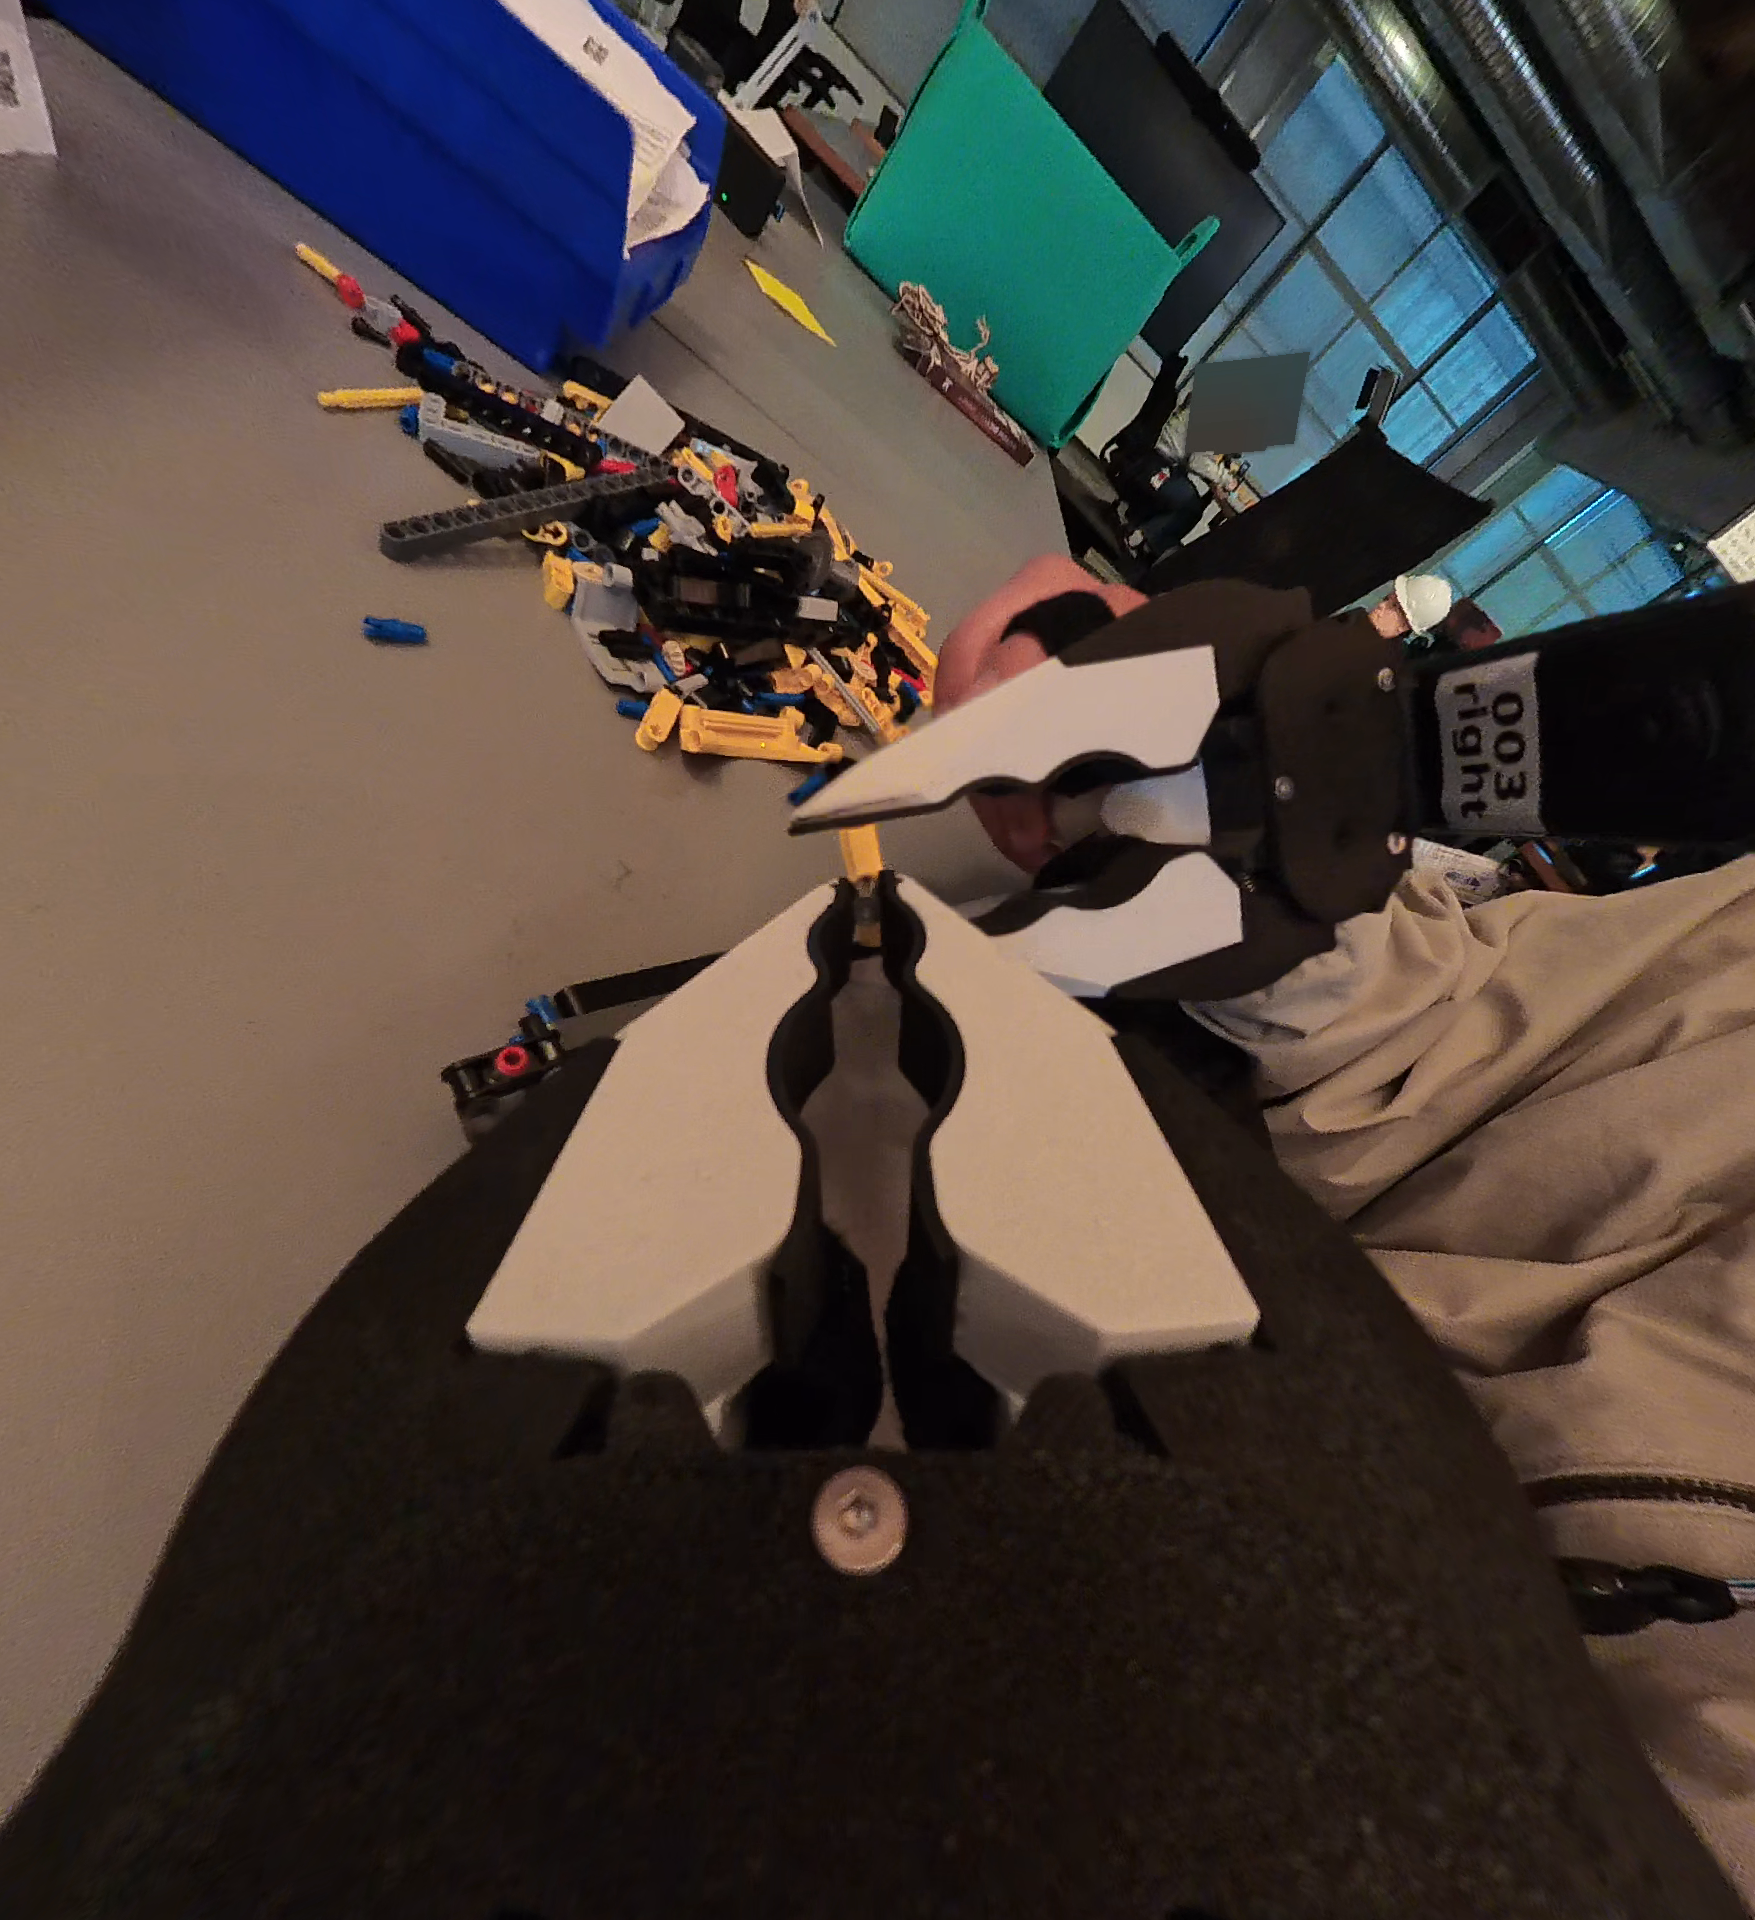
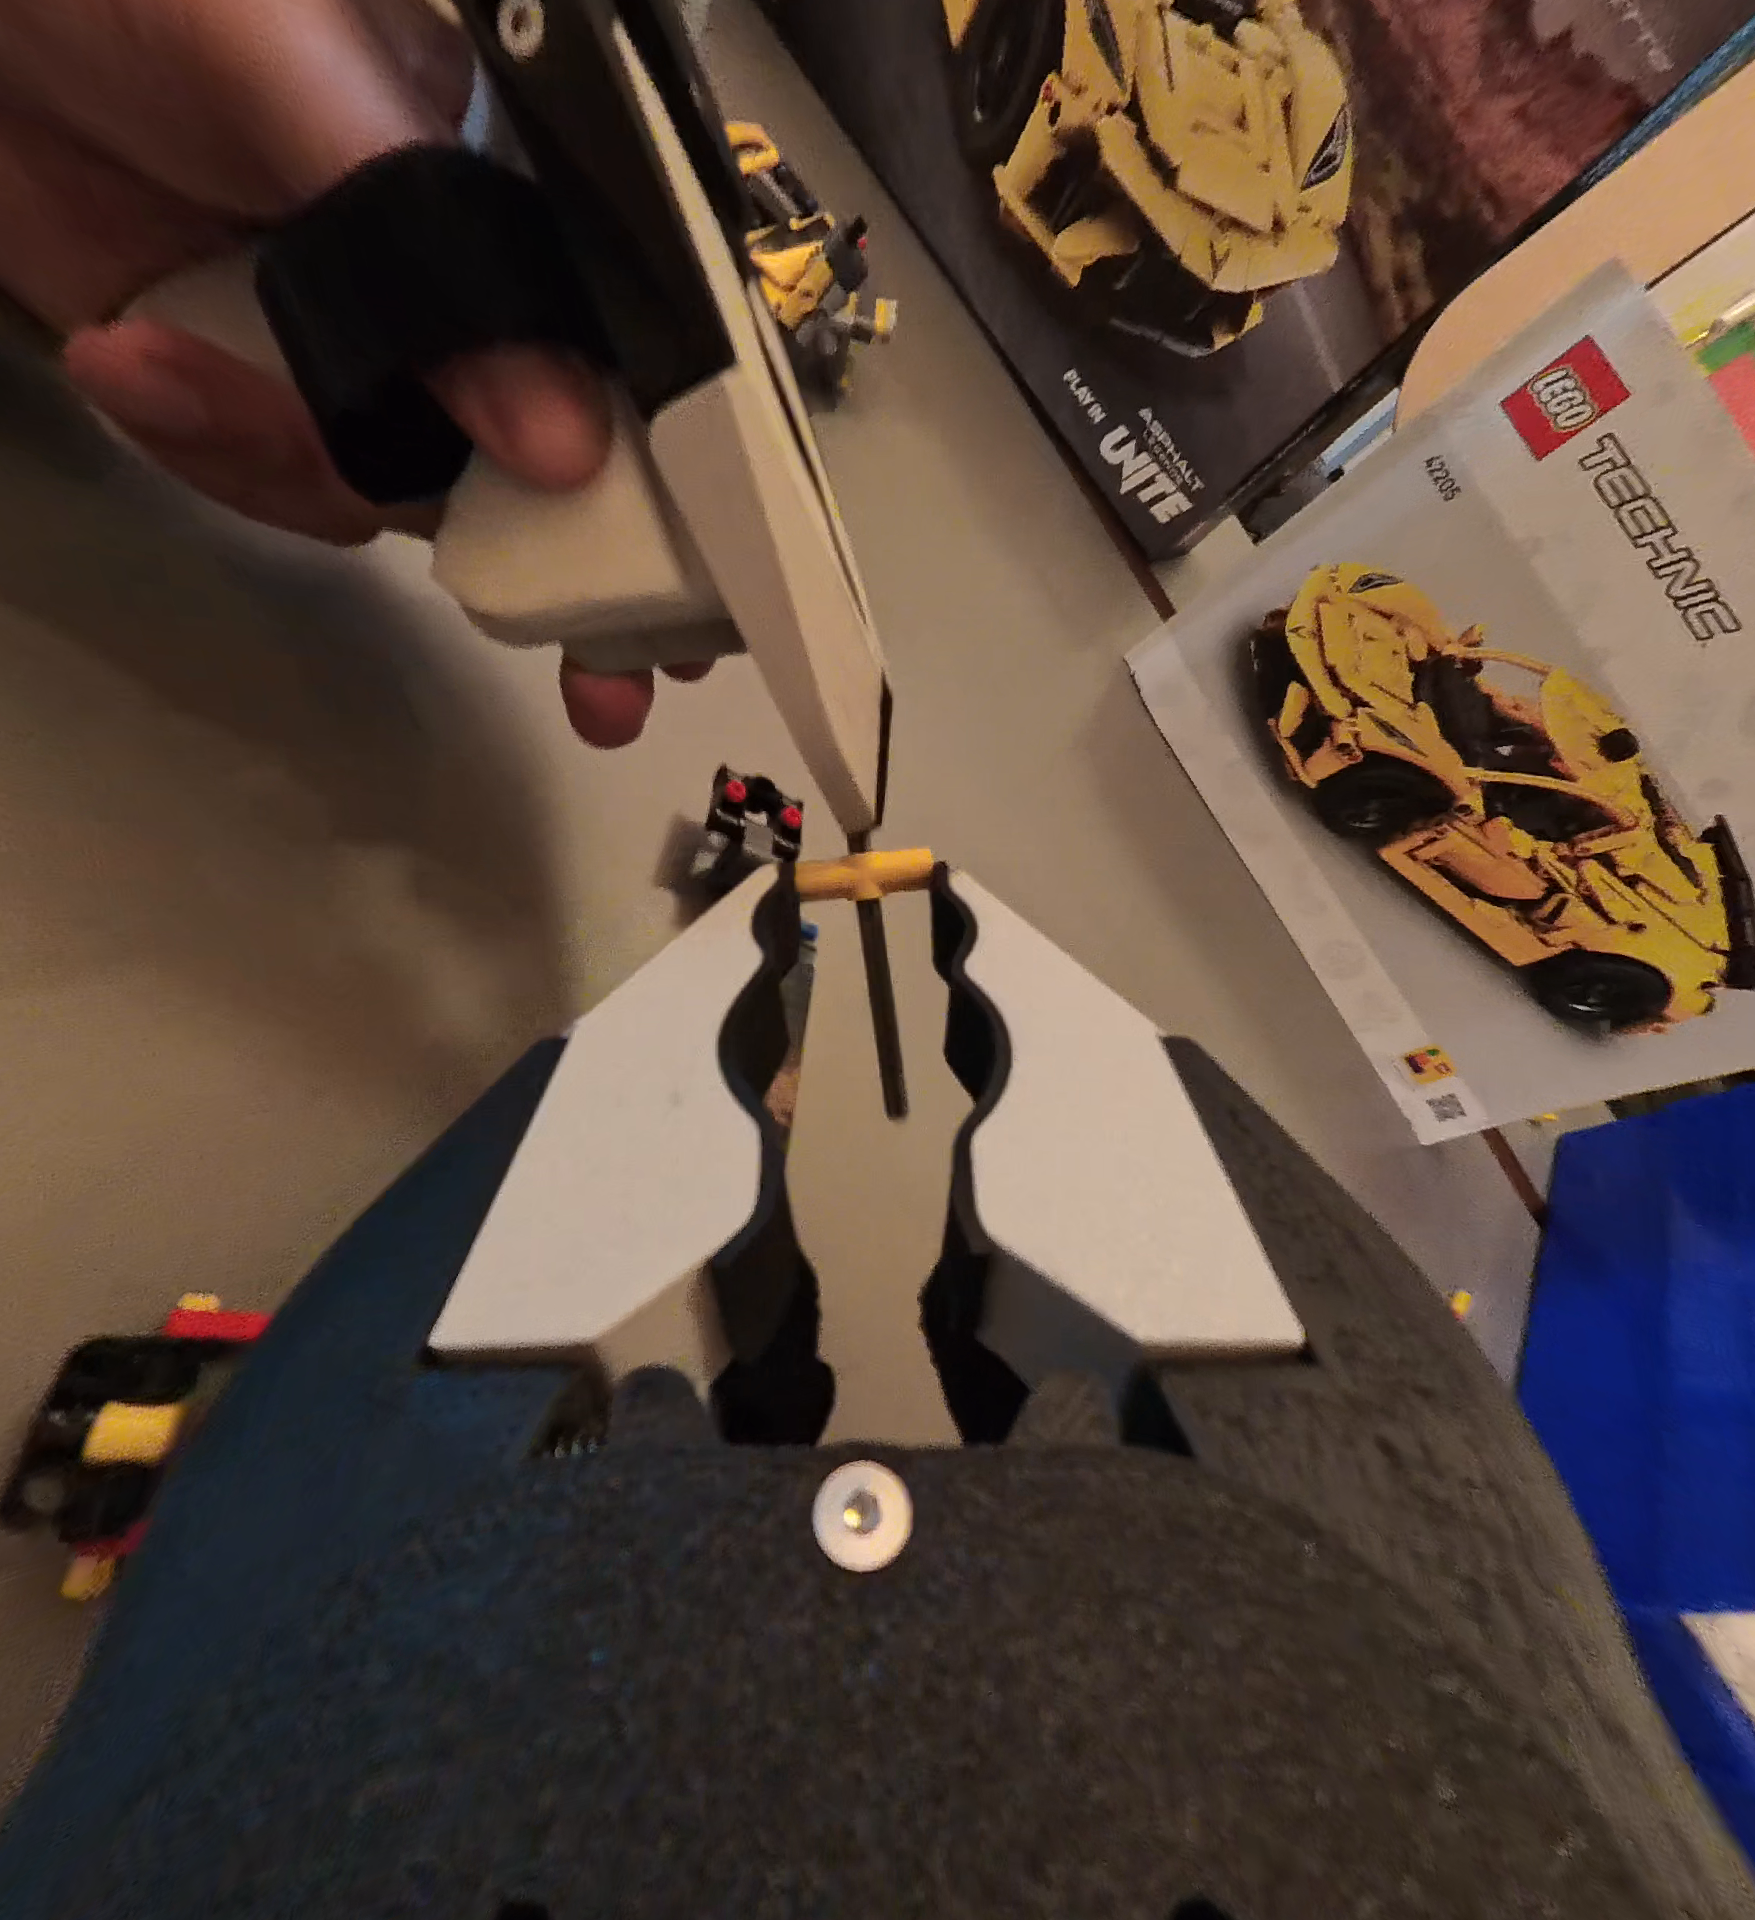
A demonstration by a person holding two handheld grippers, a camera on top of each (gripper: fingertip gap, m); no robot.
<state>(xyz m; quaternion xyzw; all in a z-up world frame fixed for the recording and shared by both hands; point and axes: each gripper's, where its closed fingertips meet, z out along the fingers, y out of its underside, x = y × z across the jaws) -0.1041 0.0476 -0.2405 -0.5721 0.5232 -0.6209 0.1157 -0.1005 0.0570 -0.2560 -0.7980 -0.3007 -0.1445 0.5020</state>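
Left claw point(image 1: 862, 894) is clenched on a small yellow connector point(image 1: 860, 854) w/ a black axle point(image 2: 883, 1008) running through it; the tips pinch it at the very end. Right claw point(image 2: 865, 878) grips the same connector point(image 2: 865, 871) across its crossbar, fingers a bit apart w/ the part spanning the gap, axle pointing back btwn them. Both claws meet tip to tip above the counter point(image 1: 125, 831), approx at right angles. Below them sits a small black sub-assembly w/ red pins point(image 2: 753, 821). Further out on the left: parts pile point(image 1: 707, 592), mostly yellow, black & grey, a loose blue pin point(image 1: 395, 630), and a blue bin point(image 1: 416, 156) behind. On the right: manual point(image 2: 1455, 727) w/ a yellow car on the cover, box point(image 2: 1195, 208) beyond it, and another black-yellow sub-assembly point(image 2: 114, 1434) near the counter edge.
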